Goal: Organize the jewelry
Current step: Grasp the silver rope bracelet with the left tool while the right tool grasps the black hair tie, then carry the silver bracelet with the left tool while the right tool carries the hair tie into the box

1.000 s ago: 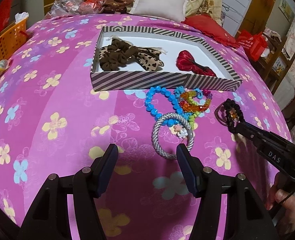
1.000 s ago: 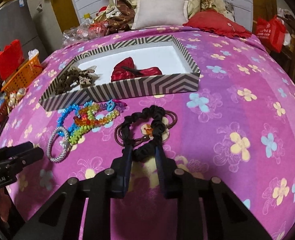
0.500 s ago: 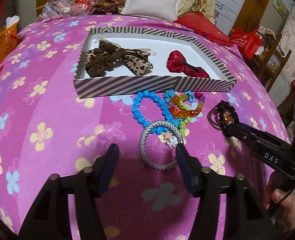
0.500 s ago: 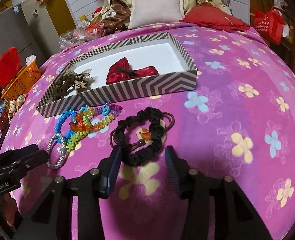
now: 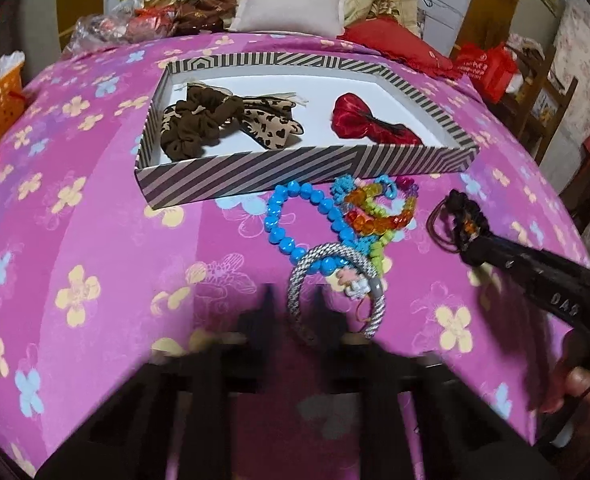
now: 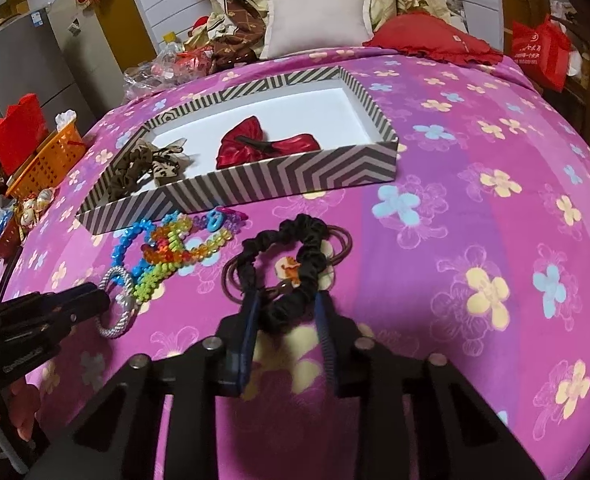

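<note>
The left gripper (image 5: 291,312) has just closed, pinching the gray ring (image 5: 337,290). At three o'clock, the right gripper (image 6: 285,304) has just been closing and squeezes the black scrunchie (image 6: 295,268).

Open pink floral bedspread (image 6: 495,208) was seen right of the striped cardboard box (image 6: 295,176). The bare white box floor (image 6: 327,116) lay free at right; its near wall and the tangled coloured bead bracelets (image 5: 359,216) blocked the front approach.

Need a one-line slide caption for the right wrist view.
Right gripper closing on black scrunchie beside bead bracelets, striped box behind.
</note>
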